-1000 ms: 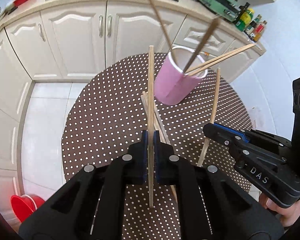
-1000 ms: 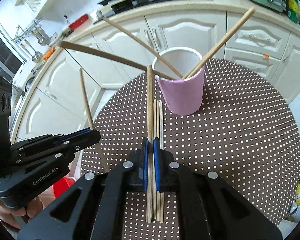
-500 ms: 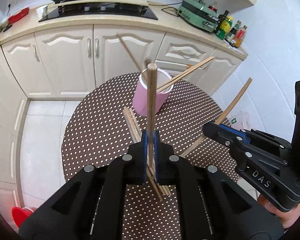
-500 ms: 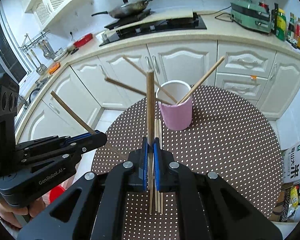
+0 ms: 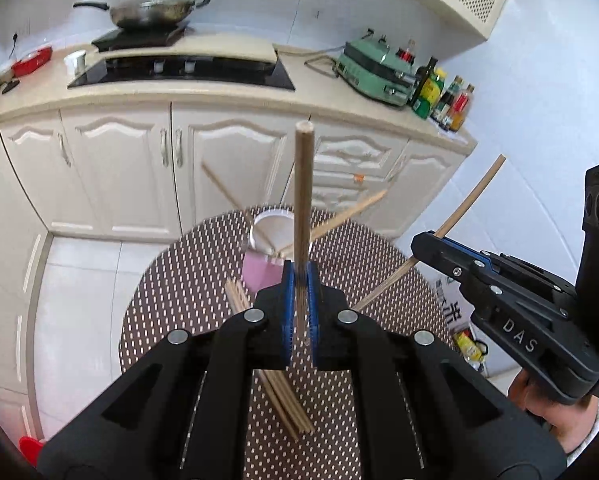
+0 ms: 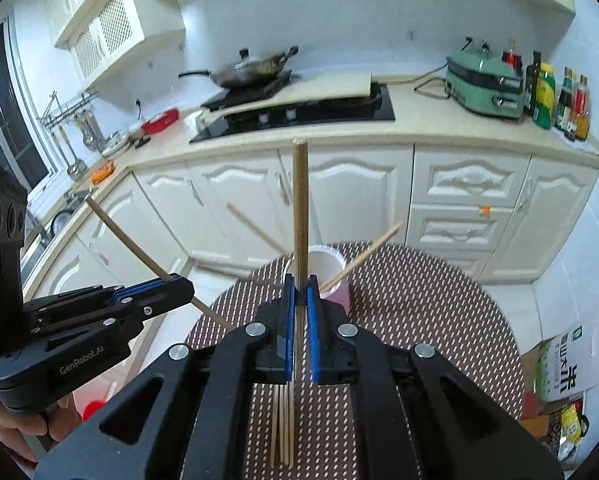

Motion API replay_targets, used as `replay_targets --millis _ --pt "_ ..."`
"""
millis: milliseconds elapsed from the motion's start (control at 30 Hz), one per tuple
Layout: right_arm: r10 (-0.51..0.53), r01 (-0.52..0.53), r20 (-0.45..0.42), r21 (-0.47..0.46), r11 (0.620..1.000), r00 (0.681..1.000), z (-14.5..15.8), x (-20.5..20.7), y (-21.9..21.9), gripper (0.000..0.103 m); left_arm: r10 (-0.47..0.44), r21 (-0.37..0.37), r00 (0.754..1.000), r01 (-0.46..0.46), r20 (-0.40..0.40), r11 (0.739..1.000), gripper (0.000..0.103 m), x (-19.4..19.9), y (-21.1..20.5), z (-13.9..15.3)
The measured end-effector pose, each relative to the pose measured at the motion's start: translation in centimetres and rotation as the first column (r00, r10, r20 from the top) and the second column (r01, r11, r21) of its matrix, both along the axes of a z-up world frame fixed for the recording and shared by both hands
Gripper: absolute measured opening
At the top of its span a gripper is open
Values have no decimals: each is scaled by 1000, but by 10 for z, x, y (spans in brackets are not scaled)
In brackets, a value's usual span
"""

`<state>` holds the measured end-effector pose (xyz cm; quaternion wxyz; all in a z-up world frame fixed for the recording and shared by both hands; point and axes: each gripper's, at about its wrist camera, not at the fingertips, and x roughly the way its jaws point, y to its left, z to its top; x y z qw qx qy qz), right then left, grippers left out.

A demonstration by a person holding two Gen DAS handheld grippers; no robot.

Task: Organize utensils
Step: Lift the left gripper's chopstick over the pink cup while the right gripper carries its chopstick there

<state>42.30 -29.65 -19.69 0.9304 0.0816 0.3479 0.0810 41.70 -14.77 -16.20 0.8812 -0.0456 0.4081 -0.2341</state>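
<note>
Left gripper (image 5: 299, 280) clamped on one chopstick (image 5: 301, 200), right gripper (image 6: 299, 292) clamped on another chopstick (image 6: 300, 208); both held high over table (image 6: 439, 300). Mid-carry to pink cup (image 6: 331, 276), already holding several. Next: tilt tips down, line up over rim, release. Loose chopsticks (image 6: 283, 424) remaining on table below jaws.

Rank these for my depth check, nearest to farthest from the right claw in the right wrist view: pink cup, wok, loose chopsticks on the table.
1. Loose chopsticks: on the table, beneath the right claw.
2. Pink cup: just ahead, mid-table.
3. Wok: on the stove, far back, left of centre.
</note>
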Motion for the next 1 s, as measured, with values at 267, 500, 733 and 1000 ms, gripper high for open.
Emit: replay_targets --millis 267,500,733,1000 --pt "-13 14 80 -9 1000 997 20 24 -14 5 36 -28 997 -34 73 999 6 23 -11 23" --pt "1 1 115 -16 1000 993 25 47 -20 5 72 -34 993 -69 90 997 6 46 -20 24" --pt "23 -21 110 -22 1000 994 19 64 -20 4 65 15 996 -66 59 998 6 64 -31 6" --pt "42 -41 49 -25 999 998 -6 74 -19 4 48 59 999 -48 -1 997 6 69 -36 -18"
